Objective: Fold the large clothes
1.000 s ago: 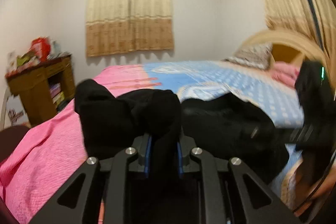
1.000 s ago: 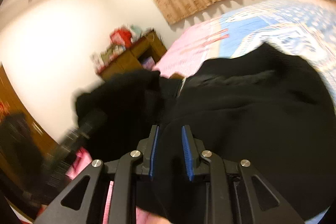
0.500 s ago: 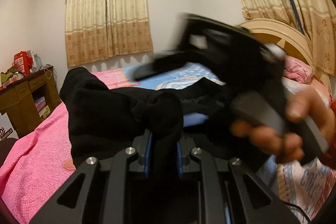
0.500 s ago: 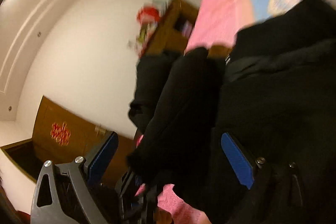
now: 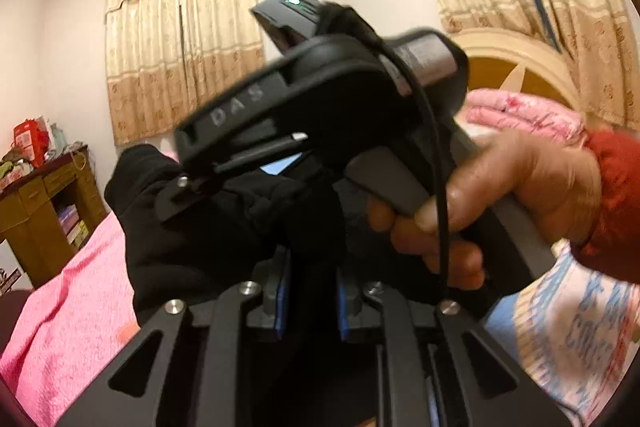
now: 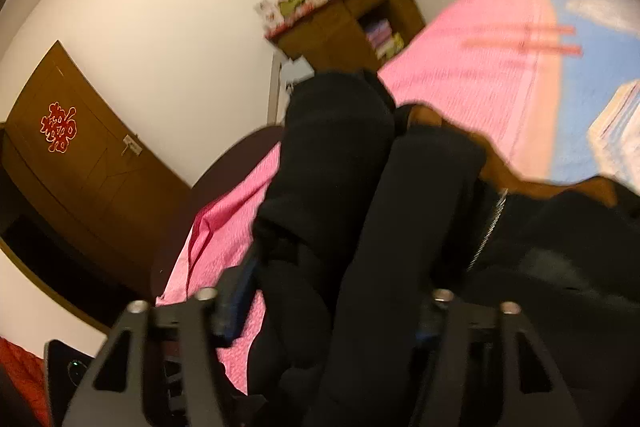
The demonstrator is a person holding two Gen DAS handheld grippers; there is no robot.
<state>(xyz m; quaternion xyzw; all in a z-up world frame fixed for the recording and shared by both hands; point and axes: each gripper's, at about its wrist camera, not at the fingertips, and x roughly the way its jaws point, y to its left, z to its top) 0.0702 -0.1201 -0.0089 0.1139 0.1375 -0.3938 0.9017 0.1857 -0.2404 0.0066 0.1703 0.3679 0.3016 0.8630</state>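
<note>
The left hand-held gripper (image 5: 310, 291) pinches a bunch of the black garment (image 5: 208, 219) above the pink bed (image 5: 68, 315); the right hand-held gripper (image 6: 332, 311) is closing around two hanging folds. It may catch an uneven bunch, skewing the fold, or tug cloth from the left pinch.

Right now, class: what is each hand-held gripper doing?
Left hand-held gripper: shut on the black garment.
Right hand-held gripper: jaws closing, black garment between them; grip cannot be told.
</note>
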